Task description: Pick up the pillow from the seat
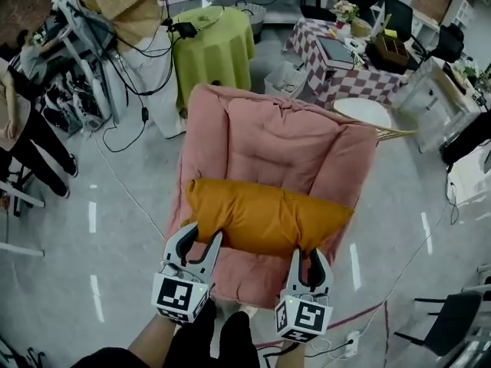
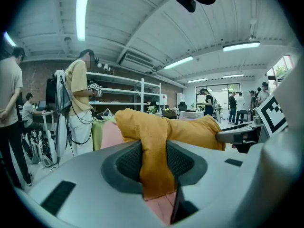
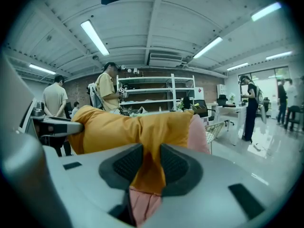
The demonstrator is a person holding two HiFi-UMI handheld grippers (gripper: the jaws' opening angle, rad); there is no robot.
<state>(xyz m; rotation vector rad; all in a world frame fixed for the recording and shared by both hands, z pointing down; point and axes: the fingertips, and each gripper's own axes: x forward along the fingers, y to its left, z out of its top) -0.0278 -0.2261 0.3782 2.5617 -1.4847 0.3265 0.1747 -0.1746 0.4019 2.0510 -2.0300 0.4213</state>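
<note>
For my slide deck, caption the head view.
Left gripper and right gripper pinch the orange pillow over the pink seat.

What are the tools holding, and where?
The soft orange fabric pillow: left tool pinches its left end, right tool its right end.

- One orange fabric pillow (image 1: 268, 217).
- One pink quilted padded seat (image 1: 276, 140).
- Two grey two-jaw grippers: left gripper (image 1: 201, 234), right gripper (image 1: 307, 253).
- One round table under green cloth (image 1: 215, 48).
- One table under red-and-white checked cloth (image 1: 349, 83).

Left tongs (image 1: 201, 240) at 7 o'clock, right tongs (image 1: 307, 257) at 5, side by side, each pinching the pillow (image 1: 265, 213).
</note>
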